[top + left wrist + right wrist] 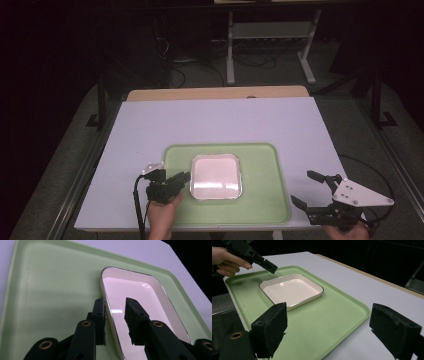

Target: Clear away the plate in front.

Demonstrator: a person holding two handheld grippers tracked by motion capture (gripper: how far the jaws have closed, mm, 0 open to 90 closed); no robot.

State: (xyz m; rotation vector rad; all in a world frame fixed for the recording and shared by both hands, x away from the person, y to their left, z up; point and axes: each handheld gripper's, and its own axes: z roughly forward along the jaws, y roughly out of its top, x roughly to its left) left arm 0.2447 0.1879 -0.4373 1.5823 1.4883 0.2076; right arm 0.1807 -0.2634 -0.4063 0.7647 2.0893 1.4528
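Note:
A white square dish (216,175) with a thin dark rim sits in the middle of a pale green tray (265,170). My left gripper (186,176) is at the dish's left edge. In the left gripper view my left gripper (115,302) is open, and its jaws straddle the rim of the dish (135,290), one outside over the tray (50,285) and one inside. My right gripper (302,187) is wide open off the tray's right edge, holding nothing. The right gripper view shows my right gripper (328,315) facing the tray (324,320), the dish (292,290) and the left gripper (265,265).
The tray lies on a white table (200,120) with a wooden strip (215,93) along its far edge. Bare tabletop surrounds the tray on the left, right and far sides. Metal frame legs (230,50) and cables stand on the floor beyond.

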